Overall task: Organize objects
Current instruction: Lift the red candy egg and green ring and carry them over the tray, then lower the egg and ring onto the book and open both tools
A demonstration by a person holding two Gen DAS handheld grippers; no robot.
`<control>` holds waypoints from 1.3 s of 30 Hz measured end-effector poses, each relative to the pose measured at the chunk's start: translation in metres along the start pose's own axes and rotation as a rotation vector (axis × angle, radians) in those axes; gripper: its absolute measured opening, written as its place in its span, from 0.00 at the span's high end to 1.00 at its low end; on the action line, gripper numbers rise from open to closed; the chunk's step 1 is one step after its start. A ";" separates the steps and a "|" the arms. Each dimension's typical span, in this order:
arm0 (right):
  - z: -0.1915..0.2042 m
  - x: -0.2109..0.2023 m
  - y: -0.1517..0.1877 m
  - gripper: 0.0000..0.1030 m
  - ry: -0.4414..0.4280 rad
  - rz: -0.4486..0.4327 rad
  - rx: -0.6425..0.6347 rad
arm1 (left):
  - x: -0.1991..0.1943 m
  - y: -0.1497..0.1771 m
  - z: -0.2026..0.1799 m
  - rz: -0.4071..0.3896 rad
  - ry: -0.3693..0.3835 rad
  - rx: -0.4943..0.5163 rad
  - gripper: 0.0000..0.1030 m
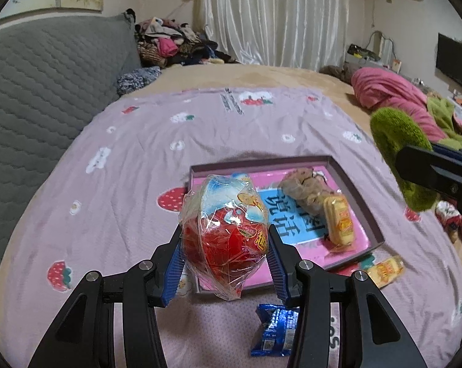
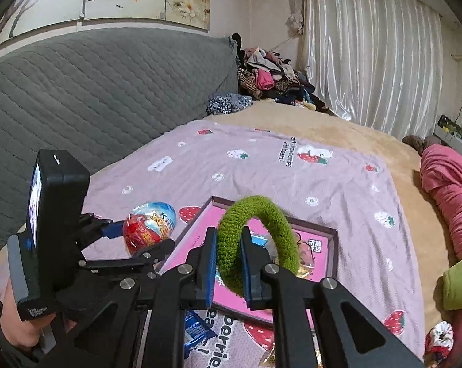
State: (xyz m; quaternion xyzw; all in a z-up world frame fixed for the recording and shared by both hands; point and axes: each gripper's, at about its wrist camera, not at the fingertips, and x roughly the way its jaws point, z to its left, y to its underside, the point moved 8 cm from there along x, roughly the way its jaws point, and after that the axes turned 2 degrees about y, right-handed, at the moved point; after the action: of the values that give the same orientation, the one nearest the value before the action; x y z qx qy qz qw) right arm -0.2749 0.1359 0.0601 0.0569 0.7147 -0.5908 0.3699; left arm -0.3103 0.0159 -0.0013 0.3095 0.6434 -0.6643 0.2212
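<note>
Nearest the left wrist camera: left gripper [image 1: 226, 256] clenched on a cellophane-wrapped toy egg [image 1: 228, 230], red below and blue above, pinched between both blue ribbed pads and held above the near left corner of the tray [image 1: 363, 196]. Just below the egg, on the strawberry-print blanket [image 1: 132, 159], a blue snack packet [image 1: 275, 331] lying flat, close to the tray's near edge. Off the tray's near right corner, on the blanket, a small yellow wrapped cake [image 1: 384, 271].

Nearest the right wrist camera: right gripper [image 2: 229, 263] clamped tight on a fuzzy green ring [image 2: 258, 239], standing upright, its lower left arc squeezed between the pads, poised over the tray's near edge. To the left in that view, a hand [image 2: 19, 322] gripping the left tool's handle.

Inside the tray, on its pink printed floor: a second yellow wrapped cake [image 1: 340, 220] towards the right wall, touching a beige crumpled bundle [image 1: 304, 190] behind it.

Beyond the blanket's far edge: tan bedding, a grey quilted headboard [image 1: 47, 86] on the left, a heap of clothes [image 1: 172, 43] by the white curtain [image 1: 277, 15].
</note>
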 end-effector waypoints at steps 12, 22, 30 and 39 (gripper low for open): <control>-0.011 0.061 0.035 0.86 -0.005 0.074 0.016 | 0.062 0.017 -0.002 0.055 -0.008 -0.003 0.51; -0.016 0.090 0.047 0.86 -0.016 0.086 0.040 | 0.079 0.028 -0.001 0.047 0.013 -0.014 0.51; -0.019 0.118 0.058 0.86 -0.002 0.117 0.040 | 0.098 0.036 -0.003 0.053 0.018 -0.012 0.51; -0.027 0.145 0.072 0.86 0.013 0.158 0.041 | 0.113 0.043 -0.006 0.066 0.028 -0.008 0.51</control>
State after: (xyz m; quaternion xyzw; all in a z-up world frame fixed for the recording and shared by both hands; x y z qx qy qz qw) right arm -0.3548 0.1297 -0.0836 0.1246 0.6982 -0.5739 0.4094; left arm -0.3603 0.0308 -0.1109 0.3391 0.6386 -0.6496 0.2351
